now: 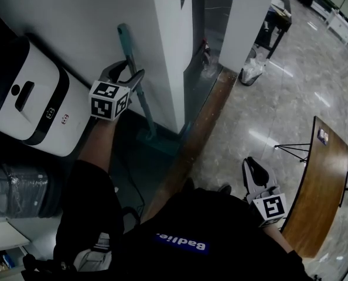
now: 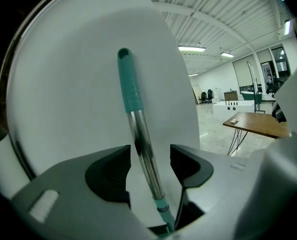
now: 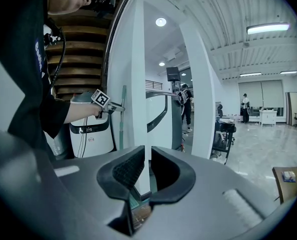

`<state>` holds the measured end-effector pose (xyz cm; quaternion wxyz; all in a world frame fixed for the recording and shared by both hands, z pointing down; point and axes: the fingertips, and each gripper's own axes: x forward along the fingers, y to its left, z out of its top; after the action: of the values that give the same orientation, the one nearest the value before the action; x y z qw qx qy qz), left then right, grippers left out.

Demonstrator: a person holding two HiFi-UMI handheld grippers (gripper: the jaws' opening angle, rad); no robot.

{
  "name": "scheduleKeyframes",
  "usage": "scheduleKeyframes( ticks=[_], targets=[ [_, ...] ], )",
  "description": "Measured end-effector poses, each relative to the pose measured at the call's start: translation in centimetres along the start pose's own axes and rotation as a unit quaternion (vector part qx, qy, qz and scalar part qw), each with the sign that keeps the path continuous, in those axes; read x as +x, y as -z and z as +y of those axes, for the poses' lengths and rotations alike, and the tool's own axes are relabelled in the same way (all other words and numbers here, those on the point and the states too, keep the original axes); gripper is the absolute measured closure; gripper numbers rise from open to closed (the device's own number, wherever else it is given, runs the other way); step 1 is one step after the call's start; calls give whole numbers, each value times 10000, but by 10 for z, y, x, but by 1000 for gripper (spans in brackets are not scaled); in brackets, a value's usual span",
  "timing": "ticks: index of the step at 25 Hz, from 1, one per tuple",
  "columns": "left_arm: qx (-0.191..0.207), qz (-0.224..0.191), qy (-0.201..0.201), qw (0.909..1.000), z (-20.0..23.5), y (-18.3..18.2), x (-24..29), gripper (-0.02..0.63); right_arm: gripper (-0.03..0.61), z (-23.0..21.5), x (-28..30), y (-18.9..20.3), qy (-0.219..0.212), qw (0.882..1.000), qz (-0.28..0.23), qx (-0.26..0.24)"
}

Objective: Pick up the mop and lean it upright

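Head view shows the mop (image 1: 140, 101) already standing almost upright. Its teal grip rises above the left gripper (image 1: 129, 75), its pole runs down past the jaws, and its teal head (image 1: 160, 144) sits on the floor below and a little ahead of that gripper, at the foot of the white pillar (image 1: 162, 45). The mop appears to lean on that pillar, so I judge the lifting and leaning done. What seems left is to draw the gripper back off the pole without nudging it and to see that the mop stays put.

In the left gripper view the jaws stand wide apart. The steel pole passes between them, closer to the left-hand pad, with a clear gap on the other side, so nothing is clamped.

The left forearm reaches forward from a black sleeve, with the gripper aimed at the pillar and tipped slightly down. A white appliance (image 1: 36, 95) stands just to its left.

The right gripper (image 1: 251, 170) hangs low at the person's side, well apart from the mop. In the right gripper view its jaws are nearly together with only a slit between them, and they hold nothing.
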<state>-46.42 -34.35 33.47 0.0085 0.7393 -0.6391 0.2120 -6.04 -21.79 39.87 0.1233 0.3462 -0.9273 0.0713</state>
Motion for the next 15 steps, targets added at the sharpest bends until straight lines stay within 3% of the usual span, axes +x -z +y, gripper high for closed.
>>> scheduleKeyframes(
  ticks=[8,15],
  targets=[
    [-233,185,-367,9989,8,18,-4,331,526,-8,-20,11,-122,9998,-81,-142],
    [-172,171,-797,9965,-19,-2,-48,330,522,-29,-68,11,-213,9993,-295,-48]
  ],
)
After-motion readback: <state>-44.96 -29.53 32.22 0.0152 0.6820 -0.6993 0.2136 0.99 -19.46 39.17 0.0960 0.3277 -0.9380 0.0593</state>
